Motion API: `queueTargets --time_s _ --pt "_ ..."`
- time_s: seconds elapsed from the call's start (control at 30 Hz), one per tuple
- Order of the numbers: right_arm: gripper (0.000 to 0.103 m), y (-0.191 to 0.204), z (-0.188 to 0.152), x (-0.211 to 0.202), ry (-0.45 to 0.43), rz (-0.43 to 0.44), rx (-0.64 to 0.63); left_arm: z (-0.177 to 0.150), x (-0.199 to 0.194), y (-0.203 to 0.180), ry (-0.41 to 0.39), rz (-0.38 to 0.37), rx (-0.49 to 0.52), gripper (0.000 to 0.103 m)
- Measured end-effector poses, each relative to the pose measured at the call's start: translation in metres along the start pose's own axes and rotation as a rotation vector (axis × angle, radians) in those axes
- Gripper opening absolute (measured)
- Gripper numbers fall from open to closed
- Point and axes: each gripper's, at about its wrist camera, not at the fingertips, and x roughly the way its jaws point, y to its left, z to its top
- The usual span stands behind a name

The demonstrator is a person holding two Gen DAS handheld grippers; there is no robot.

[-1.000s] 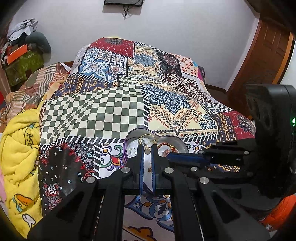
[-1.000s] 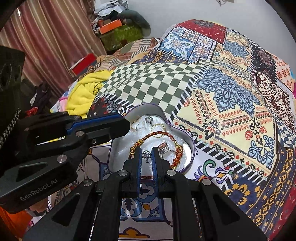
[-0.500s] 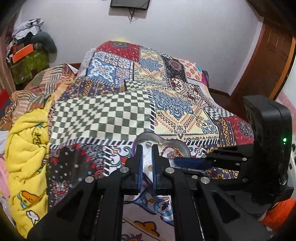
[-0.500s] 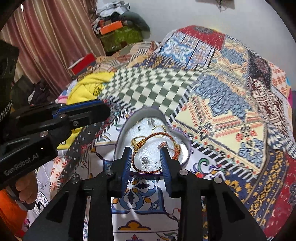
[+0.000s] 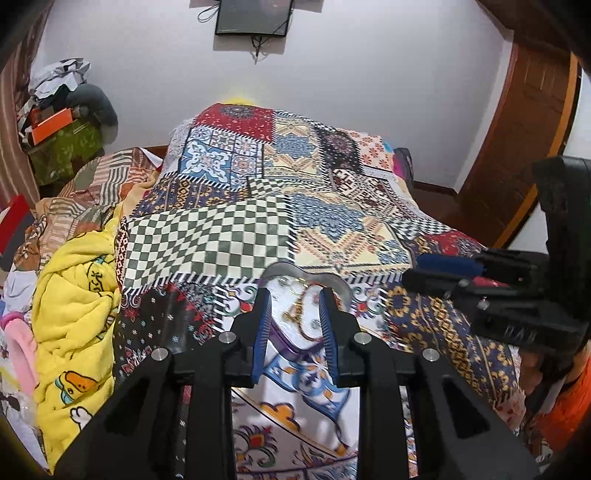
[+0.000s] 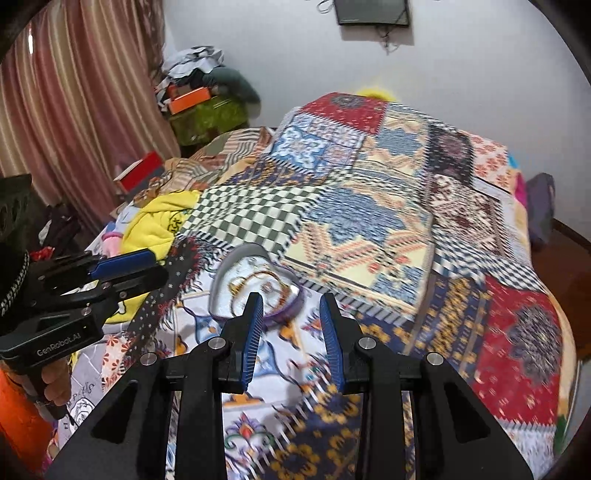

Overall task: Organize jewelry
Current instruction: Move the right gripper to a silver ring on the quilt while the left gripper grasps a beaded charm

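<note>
**Inspector:** Both grippers have lifted up and away from the heart-shaped tin since a second ago, when each was shut down inside it. What is the landmark?

**Assistant:** That tin. It sits on the patchwork quilt that covers the bed, at the near edge of the green-and-white checked patch.

**Inspector:** Largest items first.

**Assistant:** Quilt under the tin. Yellow blanket bunched to the tin's left in the left wrist view. Striped curtain well beyond it on the left in the right wrist view. Dark screen on the wall, far behind the tin.

**Inspector:** Grippers?

**Assistant:** Left gripper hangs above the tin's near rim; its jaws are opening, with nothing between the blue pads. Right gripper hangs just to the near right of the tin, fingers apart and holding nothing.

**Inspector:** The jewelry?

**Assistant:** It lies inside the tin on a white lining. A red-and-gold cord bracelet is visible there. Smaller pieces are too blurred to identify.

**Inspector:** Person?

**Assistant:** A hand grips the left gripper's handle, left of the tin.
</note>
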Motion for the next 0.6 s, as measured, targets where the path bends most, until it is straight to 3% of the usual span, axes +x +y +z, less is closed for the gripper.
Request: queueTargets --time_s 0.27,0.6 --pt "0.029 -0.025 -0.025 -0.016 0.020 -0.037 0.064 -0.018 -0.002 -0.033 0.049 -0.028 0.058 0.028" --pt "0.029 -0.066 -0.063 -0.020 0.066 -0.066 0.155 -0.042 0.034 -0.071 0.178 -0.088 0.090 0.028"
